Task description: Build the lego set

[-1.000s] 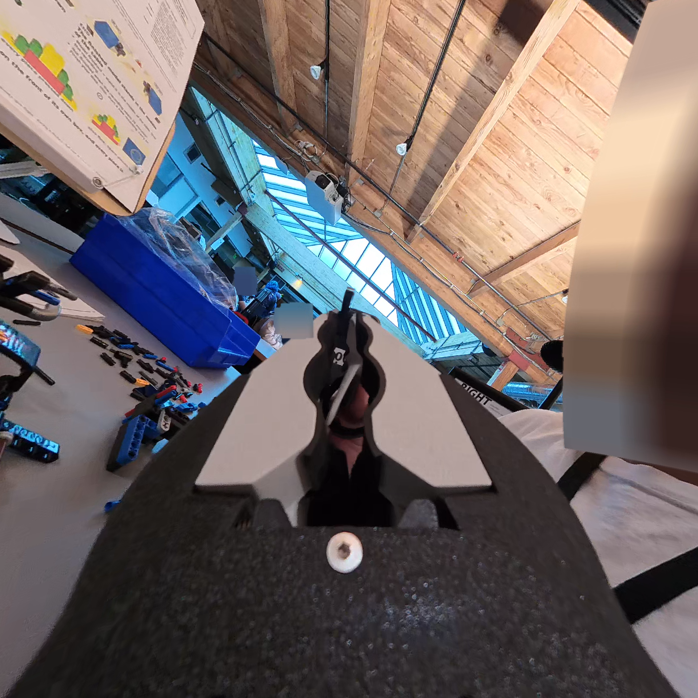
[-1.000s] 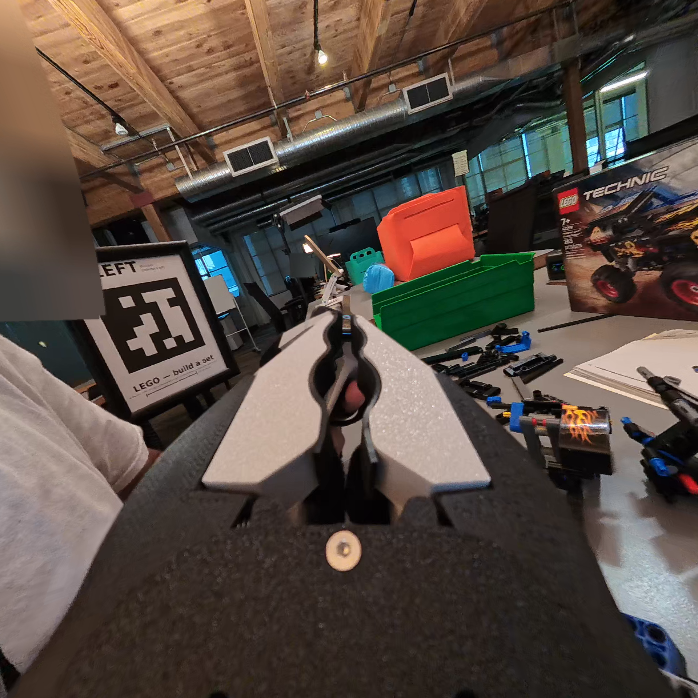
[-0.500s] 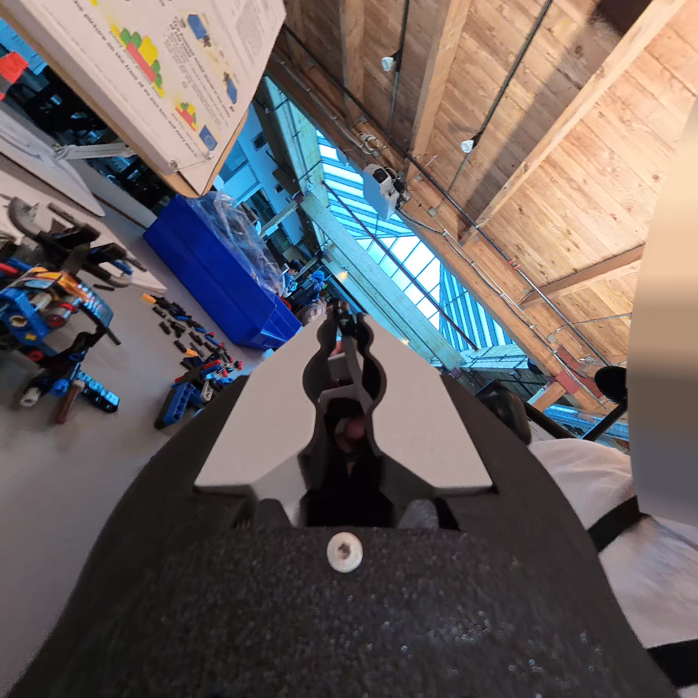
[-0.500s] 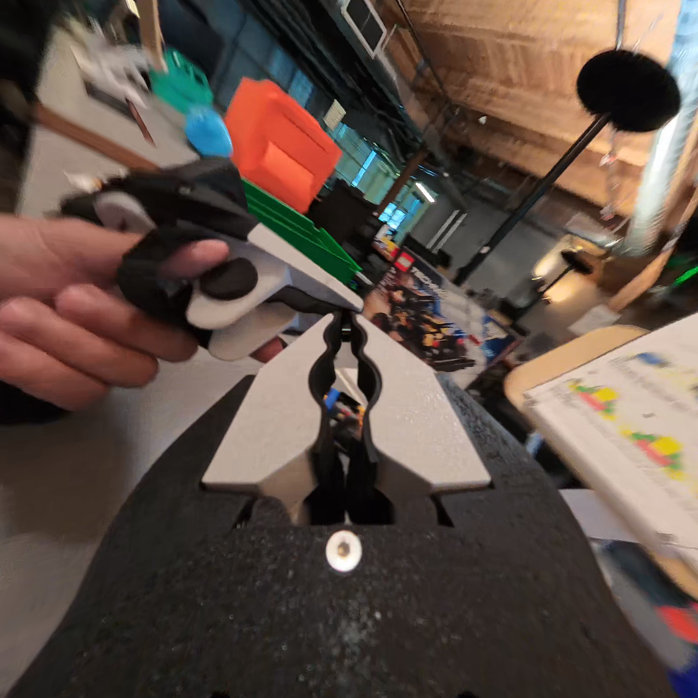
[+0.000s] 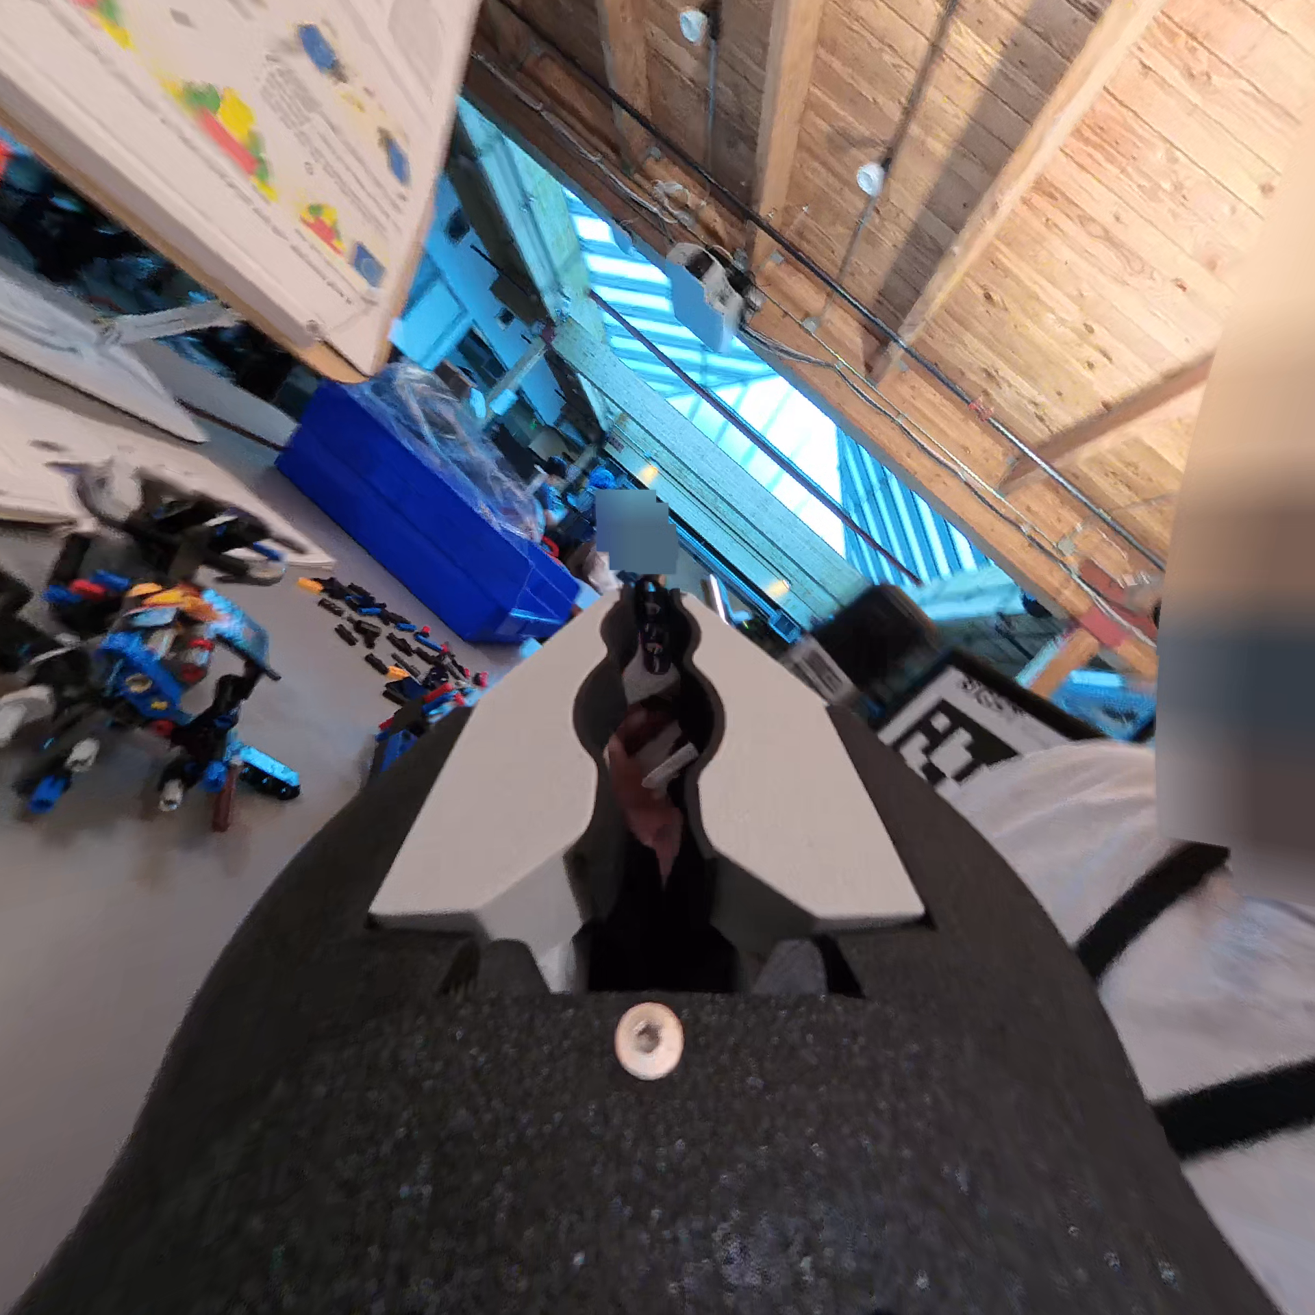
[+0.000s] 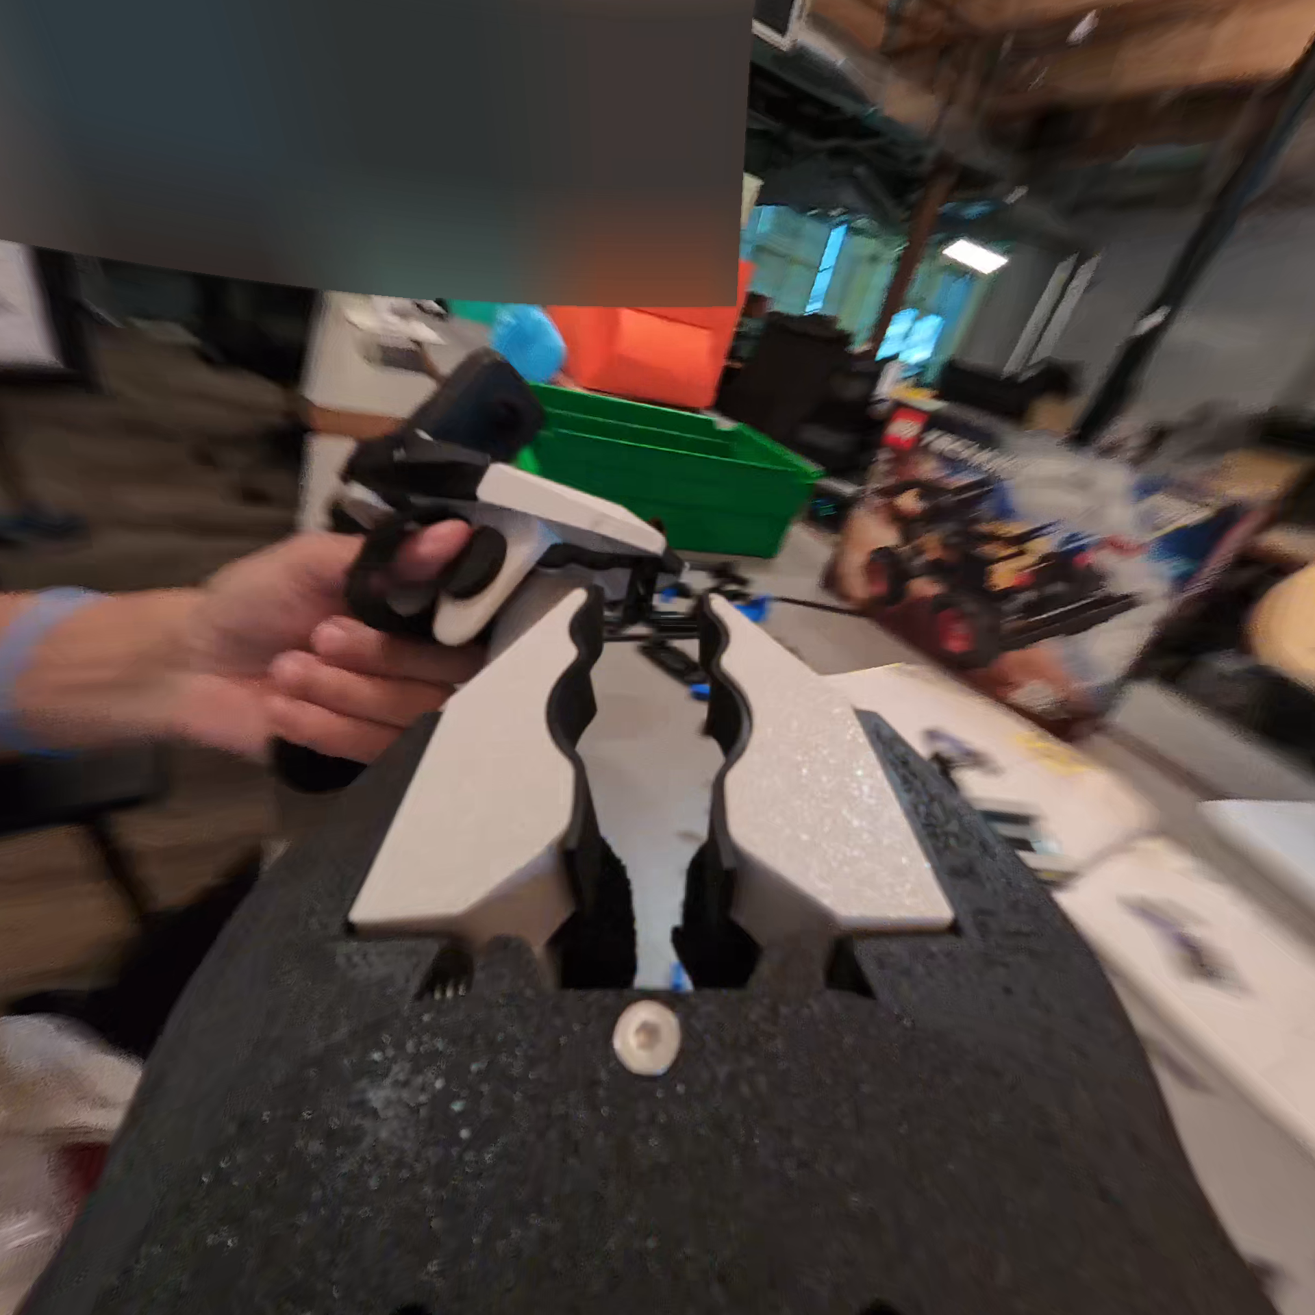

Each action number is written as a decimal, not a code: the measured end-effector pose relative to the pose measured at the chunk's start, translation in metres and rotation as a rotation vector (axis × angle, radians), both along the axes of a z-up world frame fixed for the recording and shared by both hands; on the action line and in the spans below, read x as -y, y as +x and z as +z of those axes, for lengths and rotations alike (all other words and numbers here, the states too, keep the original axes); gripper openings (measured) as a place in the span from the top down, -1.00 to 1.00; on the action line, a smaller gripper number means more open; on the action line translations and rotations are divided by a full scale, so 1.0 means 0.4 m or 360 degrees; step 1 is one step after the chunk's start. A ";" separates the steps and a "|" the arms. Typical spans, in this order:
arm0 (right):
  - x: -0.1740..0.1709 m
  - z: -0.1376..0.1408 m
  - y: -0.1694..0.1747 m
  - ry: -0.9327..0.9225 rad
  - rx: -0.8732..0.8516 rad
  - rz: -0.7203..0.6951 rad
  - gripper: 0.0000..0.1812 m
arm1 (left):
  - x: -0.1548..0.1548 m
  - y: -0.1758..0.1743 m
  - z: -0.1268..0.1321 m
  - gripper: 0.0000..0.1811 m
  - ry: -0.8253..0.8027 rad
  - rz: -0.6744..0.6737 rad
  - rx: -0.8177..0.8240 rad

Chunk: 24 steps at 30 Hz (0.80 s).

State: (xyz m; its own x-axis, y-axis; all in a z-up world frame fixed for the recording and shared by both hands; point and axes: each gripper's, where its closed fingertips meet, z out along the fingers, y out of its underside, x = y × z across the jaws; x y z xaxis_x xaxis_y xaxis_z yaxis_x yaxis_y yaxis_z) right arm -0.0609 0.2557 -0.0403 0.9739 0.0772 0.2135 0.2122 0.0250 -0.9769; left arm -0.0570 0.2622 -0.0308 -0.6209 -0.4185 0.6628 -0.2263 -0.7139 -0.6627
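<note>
My left gripper (image 5: 651, 594) is tilted up towards the ceiling with its jaws shut, and a small black lego piece (image 5: 649, 619) sticks out at the tips. It also shows in the right wrist view (image 6: 662, 562), held by a hand (image 6: 284, 640), with the thin black piece (image 6: 633, 601) hanging below its tips. My right gripper (image 6: 651, 612) is open and empty, close behind the left gripper's tips. A partly built blue and black lego vehicle (image 5: 156, 662) stands on the grey table (image 5: 107, 960) at the left, apart from both grippers.
Loose small parts (image 5: 398, 640) lie before a blue bin (image 5: 427, 512). An instruction board (image 5: 213, 142) leans above it. The right wrist view shows a green bin (image 6: 662, 477), an orange box (image 6: 640, 356), the set's box (image 6: 996, 555) and white booklet pages (image 6: 960, 768), all blurred. My left and right fingertips are right by each other.
My right gripper has opened and swung round to face the table and the left gripper. The left gripper has stayed shut and turned, bringing more of the table and vehicle into view.
</note>
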 end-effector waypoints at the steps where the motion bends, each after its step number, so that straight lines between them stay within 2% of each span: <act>1: 0.002 -0.001 -0.012 -0.0036 -0.0184 0.0151 0.70 | 0.013 -0.010 0.004 0.93 0.0057 -0.0054 0.0037; 3: 0.004 -0.008 -0.036 -0.0154 -0.0532 0.0425 0.66 | 0.032 -0.024 0.006 0.94 0.0187 -0.0108 0.0102; 5: 0.026 0.001 -0.077 -0.0232 -0.0807 0.0761 0.76 | 0.042 -0.040 0.014 0.95 0.0232 -0.0168 0.0159; 6: 0.030 -0.001 -0.084 -0.0284 -0.0900 0.0842 0.77 | 0.046 -0.047 0.018 0.94 0.0231 -0.0205 0.0173; 9: 0.040 0.000 -0.105 -0.0313 -0.0949 0.0951 0.88 | 0.069 -0.072 0.024 0.93 0.0251 -0.0322 0.0217; 14: 0.028 -0.015 -0.119 -0.0313 -0.0908 0.0921 0.93 | 0.082 -0.068 0.020 0.94 0.0253 -0.0328 0.0202; 18: 0.001 -0.043 -0.074 -0.0341 -0.0909 0.0709 0.93 | 0.056 -0.022 -0.008 0.94 0.0395 -0.0067 0.0081; 24: -0.024 -0.086 -0.018 -0.0380 -0.0643 0.0345 0.93 | 0.030 0.029 -0.054 0.94 0.0816 0.0372 -0.0124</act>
State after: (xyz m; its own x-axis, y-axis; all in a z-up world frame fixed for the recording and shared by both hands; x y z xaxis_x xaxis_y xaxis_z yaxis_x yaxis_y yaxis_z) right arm -0.0683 0.2654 -0.0748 0.9311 0.2872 -0.2249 -0.1689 -0.2070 -0.9637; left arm -0.0456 0.2503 -0.0522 -0.4305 -0.8194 0.3785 -0.1628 -0.3419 -0.9255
